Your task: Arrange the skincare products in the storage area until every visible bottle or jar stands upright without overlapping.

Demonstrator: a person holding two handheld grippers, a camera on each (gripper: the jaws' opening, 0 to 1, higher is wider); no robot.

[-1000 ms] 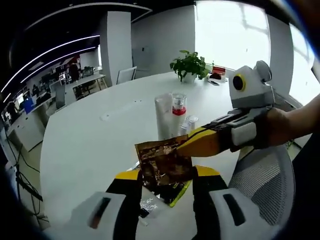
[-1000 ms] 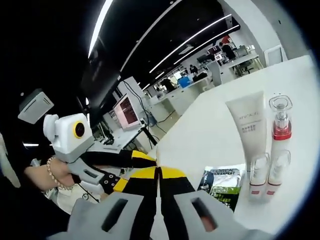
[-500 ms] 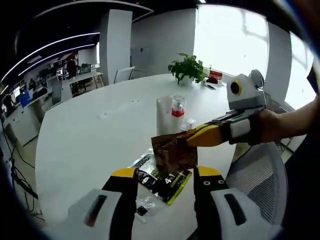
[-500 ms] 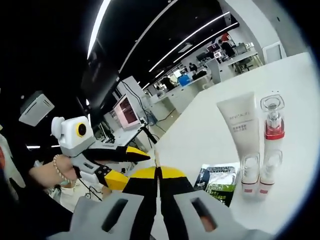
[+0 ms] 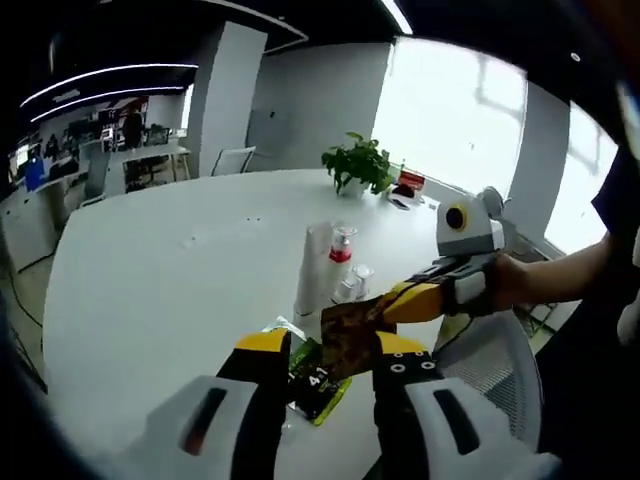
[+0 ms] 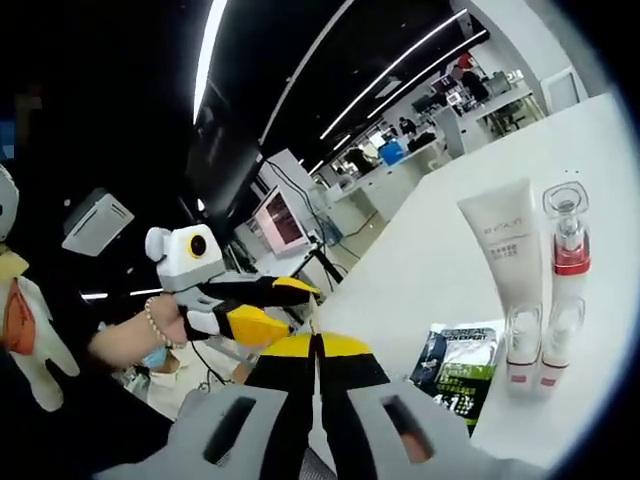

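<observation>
Pinching brown sachet (image 5: 347,335) – right claw (image 5: 385,303) closed above table (image 5: 160,270); left claw (image 5: 322,352) spread, empty.

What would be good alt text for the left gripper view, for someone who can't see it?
The right gripper, coming in from the right, pinches a crinkled brown foil sachet above the open left gripper. Beneath lies a green-and-black sachet on a round white table; behind stand a white tube, a red-collared pump bottle and small clear bottles.
</observation>
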